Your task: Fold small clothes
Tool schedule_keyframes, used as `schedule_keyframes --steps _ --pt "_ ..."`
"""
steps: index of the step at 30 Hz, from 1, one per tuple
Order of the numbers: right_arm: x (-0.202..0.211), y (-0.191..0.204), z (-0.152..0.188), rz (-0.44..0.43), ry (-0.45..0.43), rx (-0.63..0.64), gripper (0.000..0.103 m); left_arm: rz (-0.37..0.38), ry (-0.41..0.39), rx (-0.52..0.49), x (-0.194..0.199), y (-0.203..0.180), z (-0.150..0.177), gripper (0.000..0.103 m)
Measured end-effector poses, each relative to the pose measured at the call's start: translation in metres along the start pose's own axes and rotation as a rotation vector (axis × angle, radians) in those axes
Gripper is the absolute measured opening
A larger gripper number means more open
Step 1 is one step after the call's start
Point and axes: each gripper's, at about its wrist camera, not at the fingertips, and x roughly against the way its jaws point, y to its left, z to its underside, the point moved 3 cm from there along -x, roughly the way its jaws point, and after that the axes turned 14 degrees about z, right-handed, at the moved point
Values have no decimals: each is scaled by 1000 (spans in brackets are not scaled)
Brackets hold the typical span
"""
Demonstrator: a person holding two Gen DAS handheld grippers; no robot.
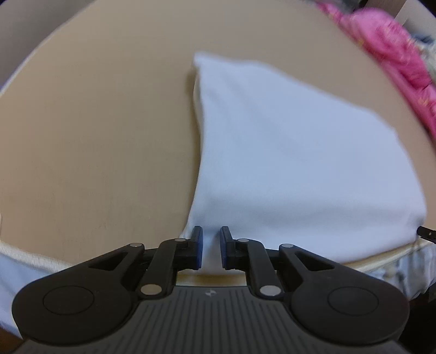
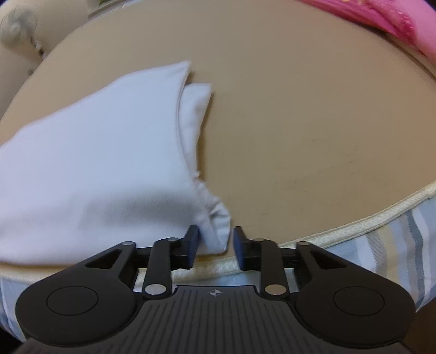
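White garment lies centre-frame on tan surface, near corners at its lower edge; soft, light, limp, so likely best pinched at hemmed corners; left gripper and right gripper parted, cloth between, not clamped.

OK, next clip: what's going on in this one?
A person holding a claw in each hand is folding a white garment on a tan padded surface. The left claw sits at the garment's near-left corner and the right claw at its near-right corner, both with jaws slightly apart around the cloth, not pinching it. A pink garment lies at the far edge.
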Motion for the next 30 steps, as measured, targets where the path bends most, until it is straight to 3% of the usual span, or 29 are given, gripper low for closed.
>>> schedule_keyframes --steps 3,5,12,17,24,30 --pt "22 -6 -8 -7 -124 -20 32 27 -65 40 16 6 -2 35" --pt "26 -7 -8 24 -159 -7 35 38 -93 84 21 14 -2 53" --pt "29 -8 -12 28 -212 -17 37 57 -69 199 22 35 -3 54" --pt "39 -4 -17 18 -278 -22 38 56 -58 168 17 32 -1 54" --pt "41 1 -19 8 -303 -9 39 36 -30 151 4 26 1 57" --pt "42 -4 -17 8 -301 -28 39 56 -16 214 -3 30 6 61"
